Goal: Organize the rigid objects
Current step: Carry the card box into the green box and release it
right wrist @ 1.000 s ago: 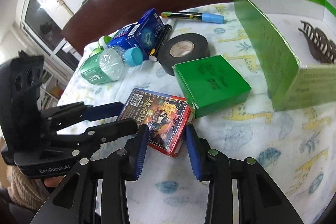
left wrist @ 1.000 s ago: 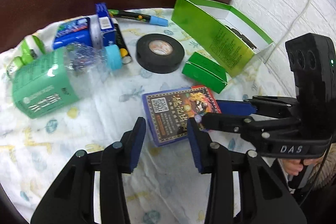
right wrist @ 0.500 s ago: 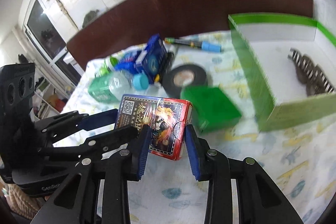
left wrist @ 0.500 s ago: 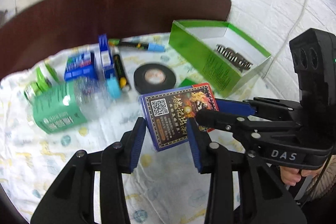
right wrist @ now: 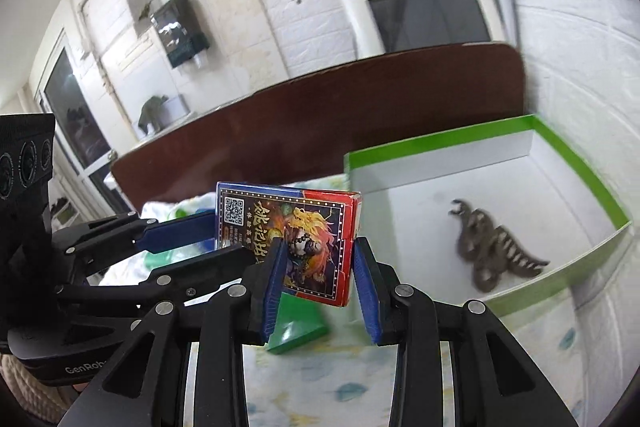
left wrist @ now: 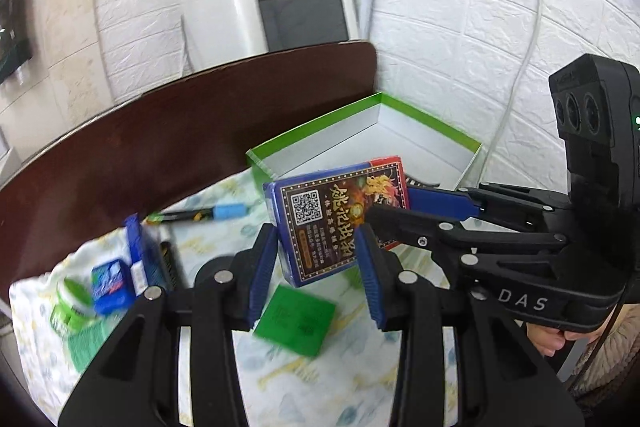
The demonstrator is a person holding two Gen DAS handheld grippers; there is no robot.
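Observation:
A blue and red card box hangs in the air above the table, held by both grippers. My left gripper is shut on its blue end. My right gripper is shut on its red end. The open green and white box stands to the right, with a brown hair claw inside. A small green box lies on the cloth below the card box.
On the patterned cloth to the left lie a blue carton, a blue packet, a green-labelled bottle and a marker with a blue cap. The dark table edge and a white appliance stand behind.
The card box has been lifted off the cloth by both grippers and raised toward the open green box. Both cameras have tilted up with it.

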